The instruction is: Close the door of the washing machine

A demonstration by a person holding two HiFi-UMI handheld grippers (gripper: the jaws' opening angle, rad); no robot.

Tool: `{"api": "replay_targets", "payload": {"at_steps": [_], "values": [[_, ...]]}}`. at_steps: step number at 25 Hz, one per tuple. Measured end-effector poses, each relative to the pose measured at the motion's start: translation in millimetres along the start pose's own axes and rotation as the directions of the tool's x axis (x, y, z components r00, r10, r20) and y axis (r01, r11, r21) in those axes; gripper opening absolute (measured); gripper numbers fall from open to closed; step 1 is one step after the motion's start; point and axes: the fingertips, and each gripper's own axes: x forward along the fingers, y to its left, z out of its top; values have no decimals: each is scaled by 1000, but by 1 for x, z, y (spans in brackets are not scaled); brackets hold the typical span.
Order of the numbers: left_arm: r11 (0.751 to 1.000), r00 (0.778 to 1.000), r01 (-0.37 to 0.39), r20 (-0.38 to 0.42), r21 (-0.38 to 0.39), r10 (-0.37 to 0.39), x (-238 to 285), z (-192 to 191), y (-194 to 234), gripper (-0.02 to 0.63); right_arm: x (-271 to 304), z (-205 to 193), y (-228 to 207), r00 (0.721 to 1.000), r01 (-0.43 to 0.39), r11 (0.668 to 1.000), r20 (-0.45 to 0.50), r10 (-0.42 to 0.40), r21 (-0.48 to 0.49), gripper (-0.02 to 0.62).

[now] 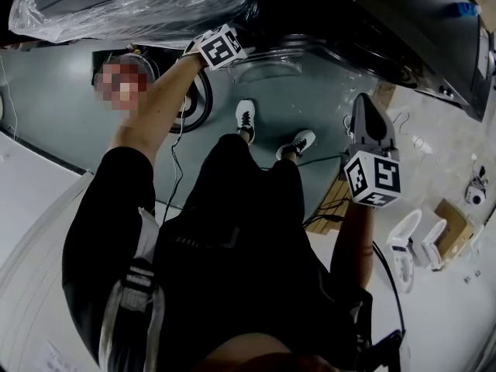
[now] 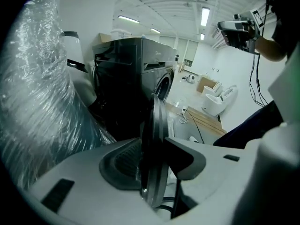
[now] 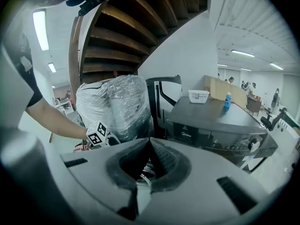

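Observation:
The round washing machine door (image 2: pixel 153 144) shows edge-on in the left gripper view, standing upright between the jaws of my left gripper (image 2: pixel 157 161). Those jaws stand open around its rim, and the ribbed left pad (image 2: pixel 123 159) is clear of it. In the head view the left gripper's marker cube (image 1: pixel 221 49) sits at the front of the dark washing machine (image 1: pixel 403 37). My right gripper (image 1: pixel 366 107) hangs off to the right, away from the door. In its own view the right gripper (image 3: pixel 150 142) is shut and empty, facing the dark machine (image 3: pixel 215 123).
A plastic-wrapped appliance (image 1: pixel 132 2) stands left of the machine. A small tub (image 3: pixel 199 95) and a blue bottle (image 3: pixel 227 100) rest on the machine's top. Cables (image 1: pixel 174 180) trail over the floor by my shoes (image 1: pixel 246 118). A wooden pallet (image 1: pixel 333 196) and white fixtures (image 1: pixel 411 246) lie at the right.

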Motion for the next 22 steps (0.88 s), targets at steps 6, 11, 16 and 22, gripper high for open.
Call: {"api": "replay_targets", "payload": {"at_steps": [6,11,16,22], "values": [[1000,1000,-1,2,24,1,1,-2,-4,137,1,-2,1,1000,-7,1000,0,7,1,5],[999,999,-37,1,-6,37,-1,-1,-10,137,-3,-9,-2,1000,0,1000,-7,0,13,5],[996,997,-70,7,-49,71,1,-3,-21,137,-10,-11,-12,1000,11,999,0,-11,32,5],[993,998,-68,-13,-93,67,6,-6,-49,137,-26,-20,-27,1000,28,998,6,-29,53,5]]}}
